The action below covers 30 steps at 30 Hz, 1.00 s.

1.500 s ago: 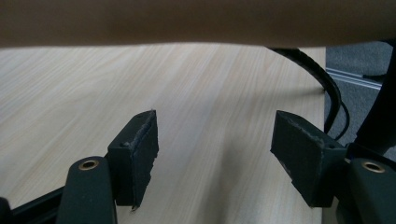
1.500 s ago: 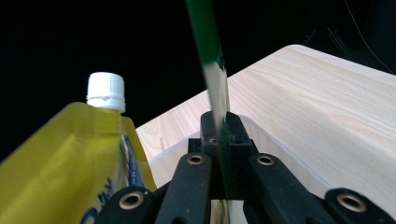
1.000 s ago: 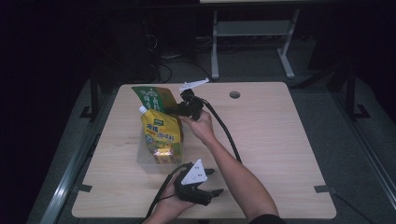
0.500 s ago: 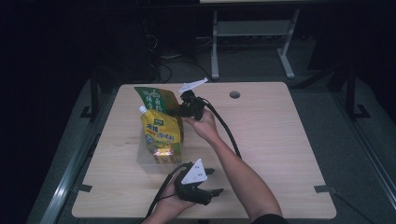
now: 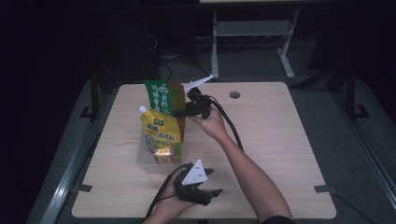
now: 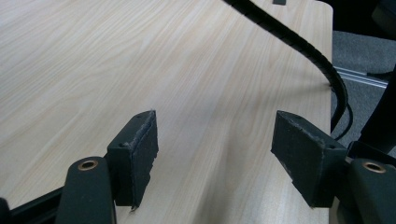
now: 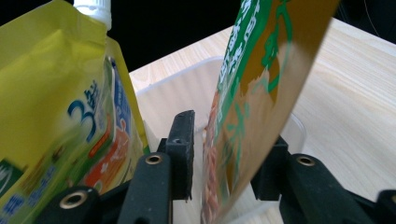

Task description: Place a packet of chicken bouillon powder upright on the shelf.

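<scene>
A green-and-brown pouch stands upright at the far end of a clear plastic bin, behind a yellow spouted pouch that also stands in the bin. My right gripper reaches the green pouch from the right. Its jaws have just been opening and now stand open around the pouch, with a gap at the left pad. The yellow pouch is close on the left. My left gripper rests near the table's front edge, open, with bare wood between its jaws.
The wooden table has a cable hole at the back. The right gripper's black cable runs along the forearm and crosses the left gripper view. A metal frame stands on the floor behind the table.
The top of the green pouch has shifted slightly right and stands more upright. The right gripper stays beside it. The left gripper has not moved.
</scene>
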Each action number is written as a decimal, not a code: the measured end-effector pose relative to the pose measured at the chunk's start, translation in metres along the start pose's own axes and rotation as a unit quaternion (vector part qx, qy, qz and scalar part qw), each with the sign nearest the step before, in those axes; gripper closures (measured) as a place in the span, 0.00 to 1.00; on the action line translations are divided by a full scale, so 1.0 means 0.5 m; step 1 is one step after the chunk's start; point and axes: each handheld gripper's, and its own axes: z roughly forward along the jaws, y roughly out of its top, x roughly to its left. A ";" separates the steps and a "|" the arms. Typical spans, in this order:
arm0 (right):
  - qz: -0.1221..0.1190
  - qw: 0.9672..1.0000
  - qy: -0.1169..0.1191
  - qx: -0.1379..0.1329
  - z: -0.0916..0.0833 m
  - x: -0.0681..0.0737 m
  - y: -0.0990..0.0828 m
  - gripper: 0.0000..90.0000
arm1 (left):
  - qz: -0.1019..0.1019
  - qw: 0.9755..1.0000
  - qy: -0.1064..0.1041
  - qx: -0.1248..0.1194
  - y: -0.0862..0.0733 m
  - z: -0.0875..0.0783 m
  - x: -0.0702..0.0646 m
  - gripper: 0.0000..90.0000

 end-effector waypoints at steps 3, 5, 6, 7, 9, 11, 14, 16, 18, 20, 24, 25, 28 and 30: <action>0.008 1.000 0.000 0.006 -0.013 -0.006 -0.002 0.67 | 0.000 1.000 0.002 0.004 -0.002 0.002 0.001 0.34; 0.012 1.000 0.004 0.007 -0.021 -0.011 -0.006 0.66 | -0.004 1.000 0.004 0.003 -0.002 0.002 0.003 0.33; 0.013 1.000 0.005 0.008 -0.025 -0.013 -0.008 0.65 | -0.003 1.000 0.005 0.003 -0.002 0.002 0.004 0.33; 0.013 1.000 0.005 0.008 -0.029 -0.013 -0.009 0.64 | -0.005 1.000 0.004 0.002 -0.002 0.002 0.005 0.33; 0.016 1.000 0.001 0.004 -0.039 -0.017 -0.012 0.63 | -0.005 1.000 0.004 0.004 -0.002 0.003 0.005 0.33; 0.023 1.000 -0.001 0.001 -0.050 -0.021 -0.017 0.61 | -0.003 1.000 0.004 0.003 -0.002 0.002 0.005 0.33; 0.024 1.000 -0.009 0.000 -0.066 -0.028 -0.023 0.61 | -0.004 1.000 0.003 0.005 -0.002 0.004 0.004 0.33; 0.027 1.000 -0.011 0.000 -0.076 -0.030 -0.026 0.59 | -0.004 1.000 0.004 0.005 -0.002 0.005 0.003 0.33; 0.030 0.999 -0.013 -0.001 -0.085 -0.034 -0.031 0.59 | -0.004 1.000 0.004 0.005 -0.001 0.006 0.003 0.33; 0.033 0.999 -0.016 0.001 -0.091 -0.035 -0.035 0.59 | -0.003 1.000 0.005 0.006 -0.002 0.007 0.002 0.32; 0.038 0.999 -0.017 0.004 -0.104 -0.041 -0.045 0.57 | -0.004 1.000 0.005 0.004 -0.002 0.007 0.002 0.32; 0.041 0.999 -0.015 0.004 -0.108 -0.041 -0.047 0.57 | -0.004 1.000 0.005 0.004 -0.002 0.007 0.003 0.32; 0.042 0.999 -0.011 0.000 -0.122 -0.041 -0.051 0.55 | -0.004 1.000 0.005 0.005 -0.003 0.007 0.004 0.33; 0.044 0.999 -0.012 0.003 -0.131 -0.041 -0.053 0.54 | -0.006 1.000 0.005 0.004 -0.003 0.007 0.003 0.33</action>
